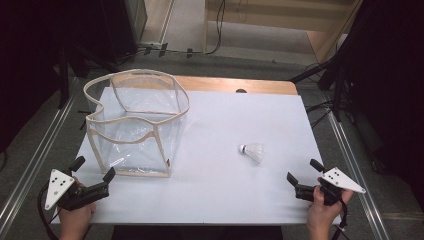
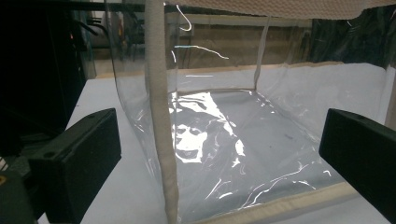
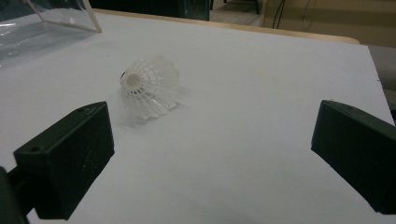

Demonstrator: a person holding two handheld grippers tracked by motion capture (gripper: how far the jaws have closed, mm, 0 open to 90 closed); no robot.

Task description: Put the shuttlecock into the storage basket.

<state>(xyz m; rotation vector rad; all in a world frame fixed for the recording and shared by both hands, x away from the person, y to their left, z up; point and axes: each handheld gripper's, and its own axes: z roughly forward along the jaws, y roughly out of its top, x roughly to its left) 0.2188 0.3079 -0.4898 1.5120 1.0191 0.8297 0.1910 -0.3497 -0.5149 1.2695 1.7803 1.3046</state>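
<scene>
Since the shuttlecock point(image 1: 252, 152) lies on its side on the white desk point(image 1: 210, 190), well to the right of the clear bag point(image 1: 136, 122) and apart from it, the step in hand looks to me like the first reach for it. From the bag, the shuttlecock rests with its small cork end turned toward the bag and its white plastic skirt turned away, as the high view shows. I think the right gripper point(image 1: 304, 176) should come to it low and level, and close on the firm cork end or on the narrow neck, because the open skirt is light and springy and may slip or bend if it is pinched. A slow closing would help, as such a light thing can easily roll away from a push of one side.

In the right gripper view the shuttlecock point(image 3: 150, 87) sits ahead and to the left of the middle, nearer to the left black block, so the hand needs a small turn to bring it between both. The right jaws stand wide open, holding nothing and touching nothing.

Farther from the shuttlecock, on the near side of the bag, the left gripper point(image 1: 92, 169) waits just beside the bag's front corner. Its jaws are also spread wide and empty, and the bag's beige seam point(image 2: 161, 130) stands upright between them in the left gripper view; whether they touch it I cannot tell.
</scene>
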